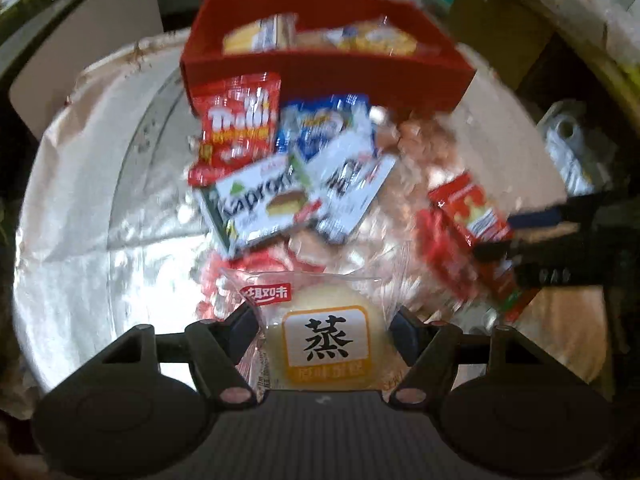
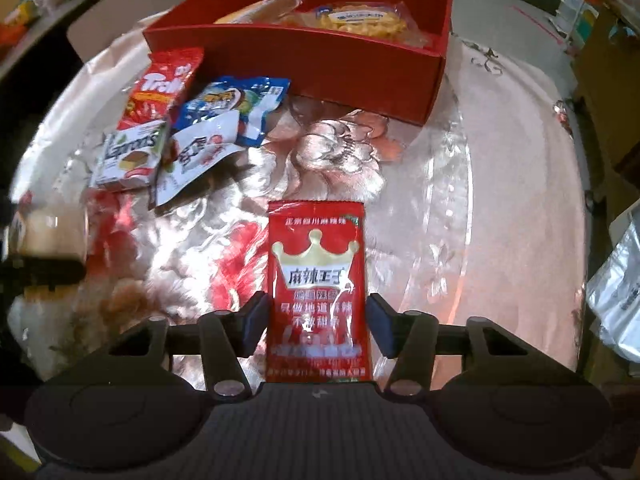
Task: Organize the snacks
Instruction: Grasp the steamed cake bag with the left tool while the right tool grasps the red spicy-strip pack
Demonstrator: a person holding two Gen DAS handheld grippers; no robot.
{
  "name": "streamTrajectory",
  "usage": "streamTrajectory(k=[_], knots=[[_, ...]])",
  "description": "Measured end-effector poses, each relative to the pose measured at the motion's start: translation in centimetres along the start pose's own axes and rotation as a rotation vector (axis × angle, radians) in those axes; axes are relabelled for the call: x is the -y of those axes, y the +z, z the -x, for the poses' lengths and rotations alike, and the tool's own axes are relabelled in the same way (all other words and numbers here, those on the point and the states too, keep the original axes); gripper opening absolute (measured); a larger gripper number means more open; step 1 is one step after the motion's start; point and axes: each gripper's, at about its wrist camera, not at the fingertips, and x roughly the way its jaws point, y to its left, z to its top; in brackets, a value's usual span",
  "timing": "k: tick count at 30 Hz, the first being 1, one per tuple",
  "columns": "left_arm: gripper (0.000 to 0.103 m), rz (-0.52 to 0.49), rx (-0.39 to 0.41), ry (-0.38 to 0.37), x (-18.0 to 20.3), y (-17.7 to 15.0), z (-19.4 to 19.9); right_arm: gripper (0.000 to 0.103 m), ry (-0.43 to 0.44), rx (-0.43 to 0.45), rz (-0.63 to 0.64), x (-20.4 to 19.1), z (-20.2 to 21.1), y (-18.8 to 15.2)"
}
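Nearer you than the red box (image 1: 320,68), both claws tilt steeply down over the surface (image 2: 500,168). Your left claw (image 1: 326,330) pinches a wrapped steamed cake (image 1: 324,340); your right claw (image 2: 316,320) pinches the red spicy-snack packet (image 2: 318,280).

A round table (image 2: 520,168) with a shiny, flowery cover carries the snacks. A red box (image 2: 320,68) sits on it at twelve o'clock. Just in front of the box, at about ten o'clock, lies a little pile: a red Trolli bag (image 2: 160,88), a blue packet (image 2: 232,100), a white Kaprons cake box (image 2: 128,156) and a white packet (image 2: 192,160).
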Motion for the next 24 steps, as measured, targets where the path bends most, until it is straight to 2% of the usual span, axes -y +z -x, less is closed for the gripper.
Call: streamTrajectory(k=[1, 2, 5, 8, 11, 13, 16, 19, 21, 24], knots=[[0.064, -0.012, -0.011, 0.009, 0.1, -0.3, -0.3, 0.069, -0.009, -0.008, 0.002, 0.0, -0.3, 0.2], [0.064, -0.026, -0.02, 0.017, 0.2, -0.6, -0.6, 0.078, -0.015, -0.02, 0.006, -0.1, -0.7, 0.4], [0.064, -0.039, -0.053, 0.04, 0.0, -1.5, -1.5, 0.093, -0.031, -0.044, 0.04, -0.7, -1.9, 0.5], [0.065, -0.028, -0.072, 0.059, -0.4, -2.0, -2.2, 0.103, -0.024, -0.046, 0.056, -1.4, -2.6, 0.4], [0.067, -0.024, -0.087, 0.092, -0.7, -2.2, -2.7, 0.103, -0.057, -0.04, 0.063, -2.0, -2.9, 0.3], [0.069, -0.023, -0.086, 0.102, -0.8, -2.4, -2.8, 0.103, -0.044, -0.025, 0.056, -1.7, -2.7, 0.1], [0.078, -0.035, -0.094, 0.107, -0.8, -2.7, -3.1, 0.103, -0.044, 0.006, 0.072, -1.6, -2.6, -0.4], [0.079, -0.046, -0.079, 0.124, -0.6, -3.1, -3.2, 0.103, -0.043, 0.007, 0.076, -1.5, -2.4, -0.6], [0.074, -0.02, -0.073, 0.143, -0.6, -3.2, -3.0, 0.103, -0.056, -0.005, 0.071, -1.7, -2.4, -0.8], [0.065, 0.013, -0.068, 0.14, -0.6, -3.3, -2.6, 0.094, -0.058, -0.019, 0.069, -1.8, -1.9, -0.7]])
